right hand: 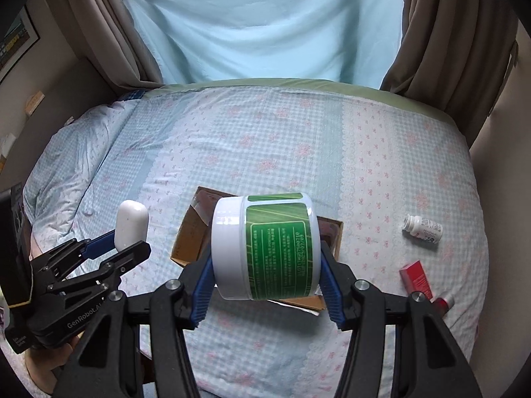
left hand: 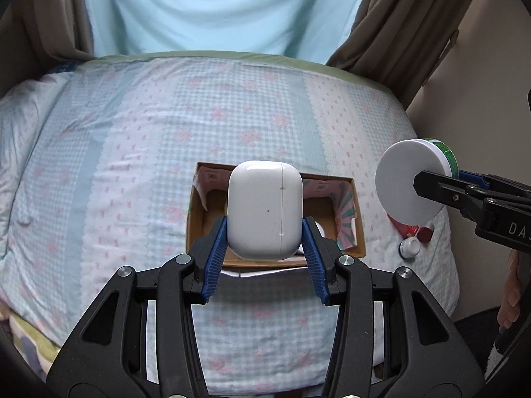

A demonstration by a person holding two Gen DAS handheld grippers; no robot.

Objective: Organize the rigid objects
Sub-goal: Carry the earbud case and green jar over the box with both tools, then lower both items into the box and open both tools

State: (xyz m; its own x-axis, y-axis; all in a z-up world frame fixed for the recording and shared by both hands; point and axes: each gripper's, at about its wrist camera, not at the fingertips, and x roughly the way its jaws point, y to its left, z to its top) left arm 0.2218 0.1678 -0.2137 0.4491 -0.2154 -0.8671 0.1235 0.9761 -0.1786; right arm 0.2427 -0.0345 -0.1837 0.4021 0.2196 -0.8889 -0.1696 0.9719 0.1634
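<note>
My left gripper [left hand: 265,232] is shut on a white earbud case [left hand: 265,209] and holds it above an open cardboard box [left hand: 360,232] on the bed. My right gripper [right hand: 265,265] is shut on a white jar with a green label [right hand: 265,245], held on its side above the same box [right hand: 189,235]. In the left wrist view the jar [left hand: 408,182] and right gripper [left hand: 431,187] hang to the right of the box. In the right wrist view the left gripper [right hand: 127,243] with the case [right hand: 131,227] is left of the box.
A small white pill bottle [right hand: 423,227], a red box [right hand: 416,278] and a small red tube [right hand: 443,303] lie on the checked bedspread [right hand: 265,139] right of the box. Curtains [right hand: 448,33] and a wall [right hand: 497,199] stand behind and right of the bed.
</note>
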